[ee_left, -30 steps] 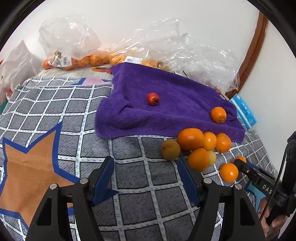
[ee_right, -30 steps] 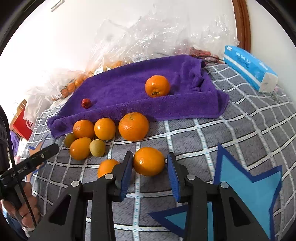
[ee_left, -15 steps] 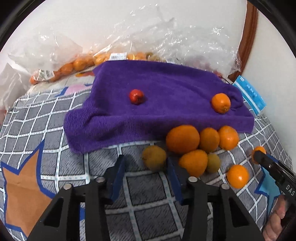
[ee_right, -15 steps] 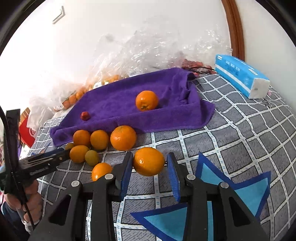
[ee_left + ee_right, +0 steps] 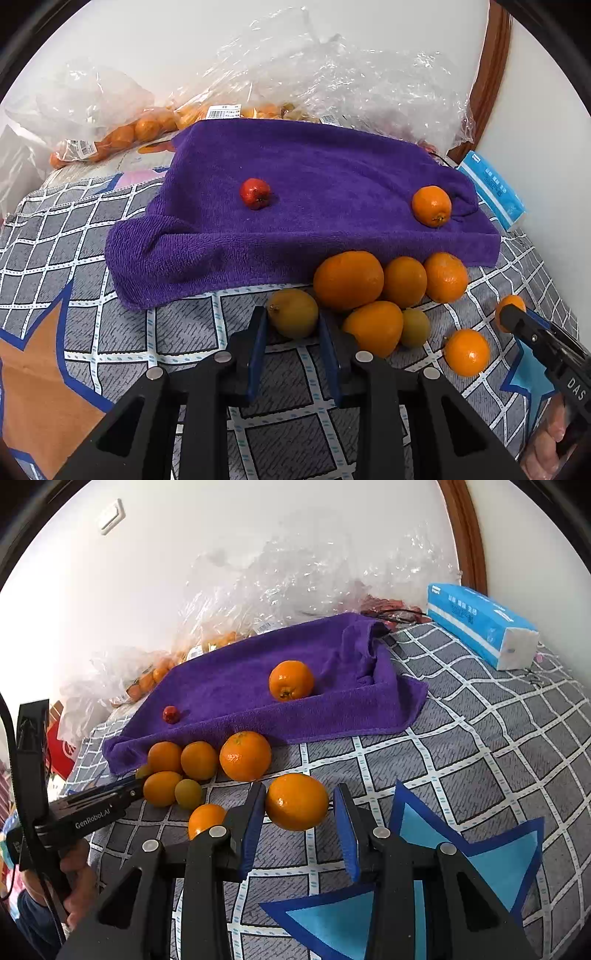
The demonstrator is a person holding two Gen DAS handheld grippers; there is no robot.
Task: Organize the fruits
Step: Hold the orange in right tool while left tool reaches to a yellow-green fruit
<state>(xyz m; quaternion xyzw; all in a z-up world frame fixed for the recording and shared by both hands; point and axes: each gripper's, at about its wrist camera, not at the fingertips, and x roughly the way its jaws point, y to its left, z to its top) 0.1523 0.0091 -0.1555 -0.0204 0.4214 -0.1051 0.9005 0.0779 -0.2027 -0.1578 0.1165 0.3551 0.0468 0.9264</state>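
Note:
A purple towel [image 5: 314, 206] lies on the checked cloth, carrying a small red fruit [image 5: 255, 193] and one orange [image 5: 431, 205]. Below its front edge lie several oranges [image 5: 348, 279]. My left gripper [image 5: 291, 325] has its blue pads tight against a yellow-brown fruit [image 5: 292, 313] resting on the cloth. My right gripper [image 5: 301, 808] holds an orange [image 5: 296, 801] between its fingers; the left pad touches it and a small gap shows at the right pad. The towel [image 5: 258, 701], its orange [image 5: 291, 680] and the red fruit [image 5: 170, 714] also show in the right wrist view.
Clear plastic bags [image 5: 332, 81] with more oranges lie behind the towel against the wall. A blue tissue pack [image 5: 480, 624] sits at the far right. A small greenish fruit [image 5: 188, 793] and another orange [image 5: 206, 819] lie left of the right gripper.
My left gripper has moved forward and narrowed from wide open until its pads press the yellow-brown fruit. The right gripper has lifted and pulled back a little with its orange.

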